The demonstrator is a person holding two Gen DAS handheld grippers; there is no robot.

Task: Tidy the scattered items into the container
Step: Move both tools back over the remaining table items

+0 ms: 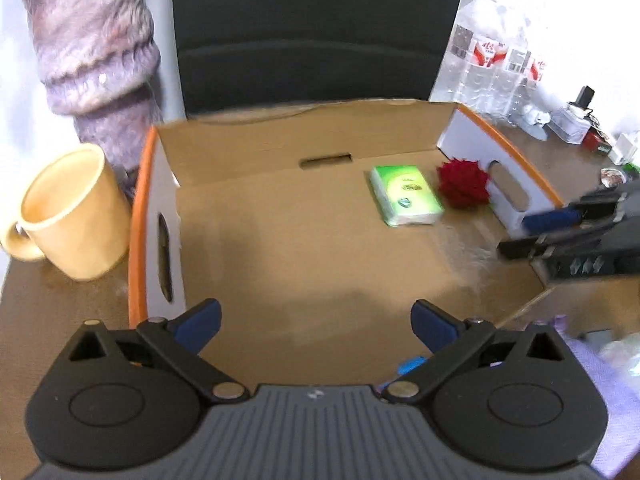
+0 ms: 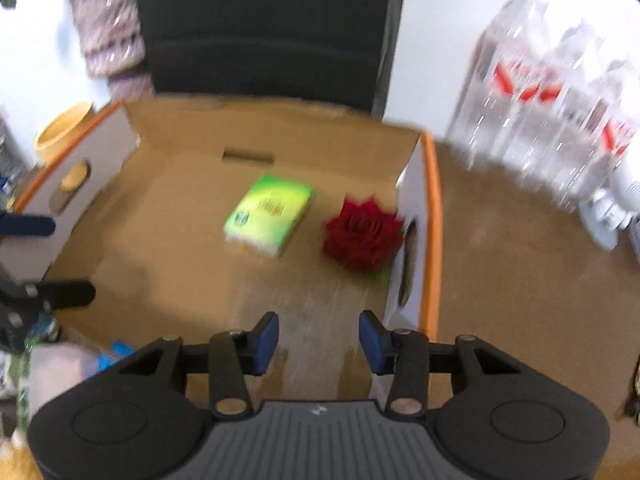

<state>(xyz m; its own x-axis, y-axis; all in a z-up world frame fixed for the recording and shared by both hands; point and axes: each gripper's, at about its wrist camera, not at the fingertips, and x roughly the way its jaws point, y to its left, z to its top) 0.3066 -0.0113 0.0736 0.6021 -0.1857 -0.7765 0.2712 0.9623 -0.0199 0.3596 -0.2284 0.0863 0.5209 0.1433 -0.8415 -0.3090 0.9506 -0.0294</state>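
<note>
Tilting down over box | left tongs spread | right tongs part-spread, empty

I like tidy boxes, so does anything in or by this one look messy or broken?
Nothing looks broken or spilled. The cardboard box holds a green tissue pack lying flat and a red flower against its right wall. A yellow mug stands upright outside, left of the box. Both grippers are empty.
</note>
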